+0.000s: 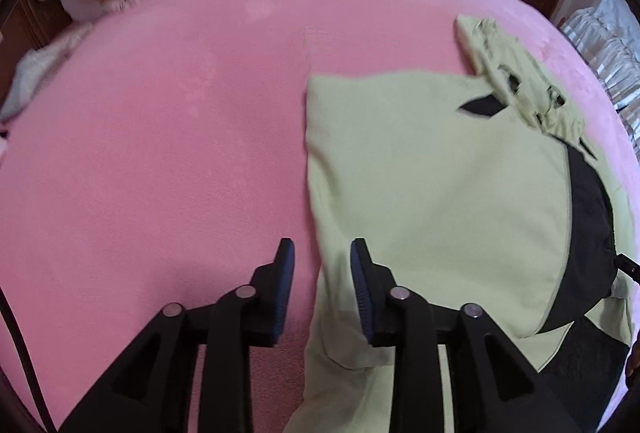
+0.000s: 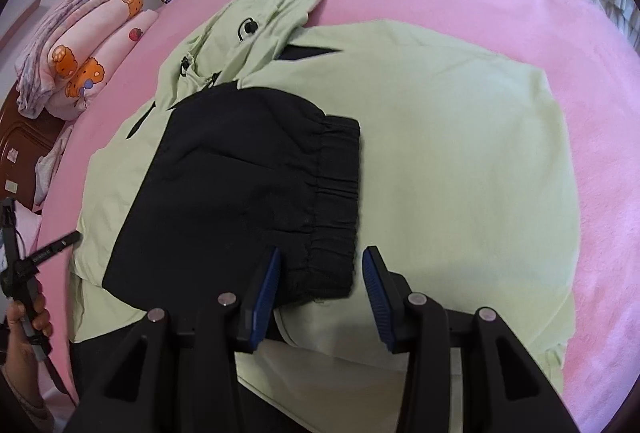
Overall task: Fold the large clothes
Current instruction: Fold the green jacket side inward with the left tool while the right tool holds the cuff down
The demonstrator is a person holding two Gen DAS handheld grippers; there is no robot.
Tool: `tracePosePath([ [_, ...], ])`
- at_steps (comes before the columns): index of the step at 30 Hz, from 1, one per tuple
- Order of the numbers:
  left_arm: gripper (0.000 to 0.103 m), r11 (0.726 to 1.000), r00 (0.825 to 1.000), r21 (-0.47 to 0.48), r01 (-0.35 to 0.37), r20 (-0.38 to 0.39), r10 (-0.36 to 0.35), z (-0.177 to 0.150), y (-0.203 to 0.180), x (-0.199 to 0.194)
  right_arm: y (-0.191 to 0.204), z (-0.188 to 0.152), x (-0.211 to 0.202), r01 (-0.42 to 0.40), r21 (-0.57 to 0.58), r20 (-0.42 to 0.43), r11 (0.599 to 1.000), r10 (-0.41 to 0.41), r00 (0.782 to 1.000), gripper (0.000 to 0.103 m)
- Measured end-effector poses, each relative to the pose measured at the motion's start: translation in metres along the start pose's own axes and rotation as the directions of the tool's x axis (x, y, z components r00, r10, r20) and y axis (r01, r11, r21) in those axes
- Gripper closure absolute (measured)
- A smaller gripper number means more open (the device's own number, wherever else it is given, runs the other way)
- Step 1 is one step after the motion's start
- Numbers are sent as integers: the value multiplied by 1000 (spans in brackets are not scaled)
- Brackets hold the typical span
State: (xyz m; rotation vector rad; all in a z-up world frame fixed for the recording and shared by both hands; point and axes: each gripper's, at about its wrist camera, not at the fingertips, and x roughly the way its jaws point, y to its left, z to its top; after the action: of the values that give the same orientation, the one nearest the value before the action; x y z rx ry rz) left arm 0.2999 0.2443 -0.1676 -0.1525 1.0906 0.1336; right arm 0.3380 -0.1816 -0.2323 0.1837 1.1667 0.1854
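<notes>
Both the left claw [image 1: 322, 249] and right claw [image 2: 320, 259] hover agape over the green jacket [image 2: 440, 161]; pinch its near hem squarely, then fold evenly toward the hood [image 2: 272, 13].

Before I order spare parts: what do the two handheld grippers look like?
Both the left gripper and right gripper are matte black plastic frames with triangular cut-outs, silver round pivot pins and ribbed dark-blue finger pads. A thin black cable runs beside the left one.
</notes>
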Motion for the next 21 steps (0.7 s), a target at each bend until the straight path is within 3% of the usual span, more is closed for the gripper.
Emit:
tracePosePath([
  [1,66,1000,1000,9,4,27,-5,2,-7,-8,5,0,-5,11,-19,22,1000,-10,1000,60],
  [3,48,998,996,42,36,76,-39,2,-27,-23,20,0,-12,7,-52,57,999,-4,998,60],
  [4,45,997,995,59,51,85,-56,2,-39,-25,29,1,-14,-5,-64,71,998,10,997,60],
  [8,45,983,986,116,142,68,-150,-10,-87,-21,74,-1,-12,-86,-130,86,988,98,991,60],
  [11,45,977,984,130,167,34,-172,-24,-109,-7,111,-8,2,-118,-200,60,973,132,989,60],
  [13,45,978,986,122,168,1,-169,-32,-118,8,128,-13,18,-123,-241,33,963,135,990,60],
  [15,45,983,993,136,120,-5,-121,-38,-117,23,132,-18,33,-86,-266,11,960,92,996,60],
  [18,44,988,998,150,48,26,-53,-41,-101,29,108,-21,39,4,-256,32,967,4,999,63],
  [21,44,994,1000,106,7,21,-9,-33,-68,35,62,-16,29,62,-168,59,984,-52,997,63],
])
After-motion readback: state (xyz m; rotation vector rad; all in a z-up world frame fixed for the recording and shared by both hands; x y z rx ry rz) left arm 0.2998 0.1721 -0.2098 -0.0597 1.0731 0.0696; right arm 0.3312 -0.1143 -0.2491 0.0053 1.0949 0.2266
